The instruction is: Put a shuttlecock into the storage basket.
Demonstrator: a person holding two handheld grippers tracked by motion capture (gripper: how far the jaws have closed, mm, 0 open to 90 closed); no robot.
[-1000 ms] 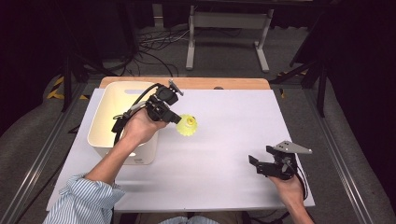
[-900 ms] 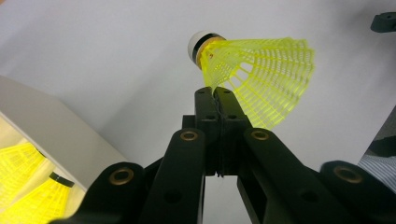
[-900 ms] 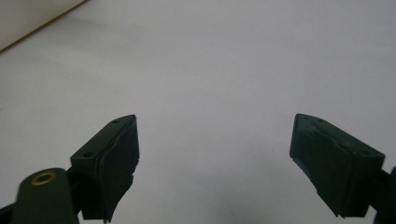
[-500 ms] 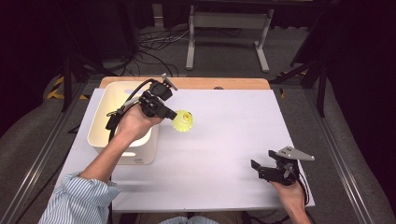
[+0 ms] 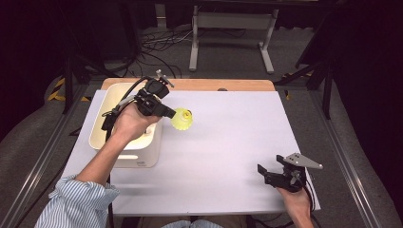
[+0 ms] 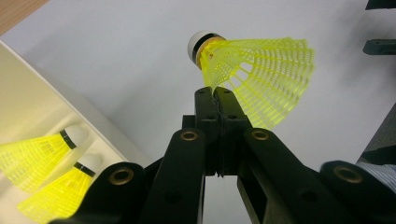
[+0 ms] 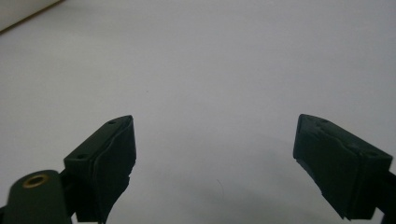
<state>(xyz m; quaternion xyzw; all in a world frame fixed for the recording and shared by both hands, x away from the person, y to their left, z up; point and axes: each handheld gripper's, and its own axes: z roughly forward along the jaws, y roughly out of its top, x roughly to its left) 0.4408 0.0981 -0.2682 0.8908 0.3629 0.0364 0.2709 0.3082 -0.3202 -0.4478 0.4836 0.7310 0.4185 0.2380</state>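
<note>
A yellow shuttlecock (image 5: pixel 182 118) with a white cork hangs just right of the cream bin (image 5: pixel 142 154), above the white table sheet. My left gripper (image 5: pixel 168 114) is shut on the edge of its mesh skirt (image 6: pixel 261 74), the cork pointing away. Two more yellow shuttlecocks (image 6: pixel 42 156) lie inside the bin, seen in the left gripper view. Near the table's front right corner my right gripper (image 5: pixel 271 175) stands open over bare sheet, its jaws wide apart in the right gripper view (image 7: pixel 215 154) with nothing between them.
The white sheet (image 5: pixel 228 142) covers most of the wooden table, whose bare edge (image 5: pixel 228 84) shows at the back. A metal stand (image 5: pixel 228 28) and cables sit on the floor beyond. Dark rails run along both sides of the table.
My left gripper with the shuttlecock has drifted slightly left and back toward the bin. The right gripper has slid a little toward the front edge.
</note>
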